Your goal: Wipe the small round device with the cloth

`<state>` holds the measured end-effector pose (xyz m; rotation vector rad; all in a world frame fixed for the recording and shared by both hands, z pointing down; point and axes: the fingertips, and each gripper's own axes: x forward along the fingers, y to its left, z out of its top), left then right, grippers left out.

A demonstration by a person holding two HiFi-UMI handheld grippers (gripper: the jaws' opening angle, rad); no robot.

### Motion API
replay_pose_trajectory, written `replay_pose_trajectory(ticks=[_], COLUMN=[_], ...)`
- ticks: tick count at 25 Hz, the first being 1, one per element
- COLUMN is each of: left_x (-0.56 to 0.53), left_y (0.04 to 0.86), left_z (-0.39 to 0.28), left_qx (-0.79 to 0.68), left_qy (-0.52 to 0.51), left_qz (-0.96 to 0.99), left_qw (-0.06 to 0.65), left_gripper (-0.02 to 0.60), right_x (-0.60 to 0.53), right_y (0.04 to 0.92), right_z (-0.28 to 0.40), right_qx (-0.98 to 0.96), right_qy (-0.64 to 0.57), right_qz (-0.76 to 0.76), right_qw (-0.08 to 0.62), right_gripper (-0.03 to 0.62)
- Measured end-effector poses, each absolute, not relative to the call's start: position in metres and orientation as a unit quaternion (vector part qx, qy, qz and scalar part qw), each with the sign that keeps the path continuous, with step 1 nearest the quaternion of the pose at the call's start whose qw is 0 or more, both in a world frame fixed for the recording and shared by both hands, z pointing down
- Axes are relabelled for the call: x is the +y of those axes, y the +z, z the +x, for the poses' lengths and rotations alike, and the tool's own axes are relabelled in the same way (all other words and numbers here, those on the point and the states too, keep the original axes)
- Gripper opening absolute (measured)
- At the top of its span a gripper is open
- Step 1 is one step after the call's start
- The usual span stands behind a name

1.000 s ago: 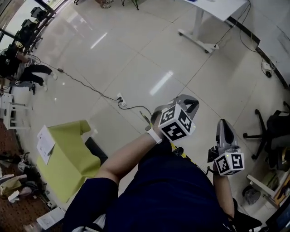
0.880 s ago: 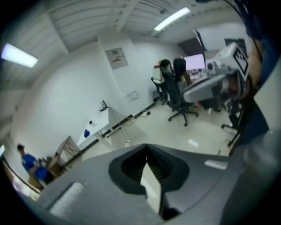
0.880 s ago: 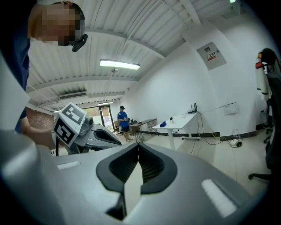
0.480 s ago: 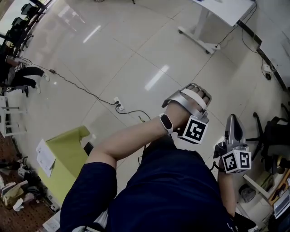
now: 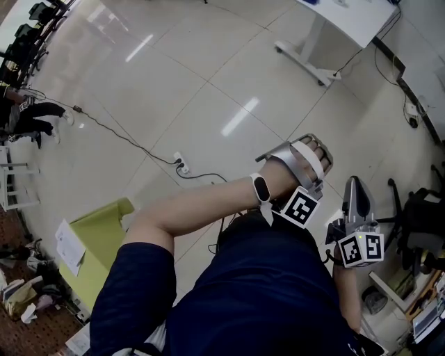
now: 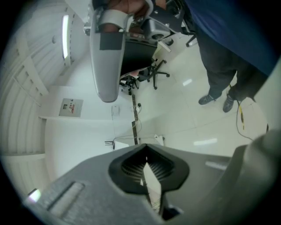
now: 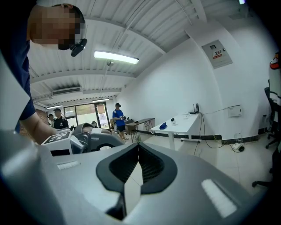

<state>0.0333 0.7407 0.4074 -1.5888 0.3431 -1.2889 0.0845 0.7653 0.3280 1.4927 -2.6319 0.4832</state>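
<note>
Both grippers hang in the air over the floor, far from the white table. On that table lie a blue cloth and a small white rounded thing, too small to make out. My left gripper is shut and holds nothing; in the head view it is rolled so that its marker cube faces down. My right gripper is shut and empty as well, and it points away from my body at the right. The left gripper shows beside it in the right gripper view.
The white table stands at the far top right in the head view. A power strip with a cable lies on the tiled floor. A yellow-green box is at the lower left, an office chair at the right. A person in blue stands in the distance.
My left hand has rolled over and moved right, so its marker cube has gone from on top to underneath. The right gripper has drifted a little to the right.
</note>
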Motion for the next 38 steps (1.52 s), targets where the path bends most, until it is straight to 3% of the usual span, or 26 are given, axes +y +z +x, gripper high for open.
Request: replay_pose_trajectory(ticks=[7,14,21,25,29,38], left_x=[0.723,0.668,0.610,0.583,0.573,0.507], left_y=[0.413,0.428,0.385,0.327,0.274,0.282], left_z=[0.059,0.081,0.107,0.106,0.116,0.093], left_qx=[0.092,0.033,0.121,0.210,0.264,0.247], left_qy=[-0.532,-0.576,-0.547,-0.531,-0.474,-0.437], left_qz=[-0.609,-0.564,-0.591,-0.613,-0.631,-0.648], left_qw=[0.581,0.591,0.580,0.545,0.555,0.572], left_gripper=[0.003,0.002,0.003,0.003,0.002,0.002], right_x=[0.719,0.645,0.597,0.577,0.555,0.484], right_y=[0.341,0.334,0.333,0.334,0.342,0.346], right_z=[0.090,0.119,0.142,0.149,0.148,0.120], right_qx=[-0.870,-0.880,-0.885,-0.882,-0.880,-0.870], right_qy=[0.175,0.173,0.176,0.182,0.187,0.173], right_qz=[0.461,0.442,0.431,0.434,0.436,0.460], right_qw=[0.022,-0.001,-0.007,-0.004,0.002,0.019], right_gripper=[0.012,0.011,0.011,0.012,0.012,0.011])
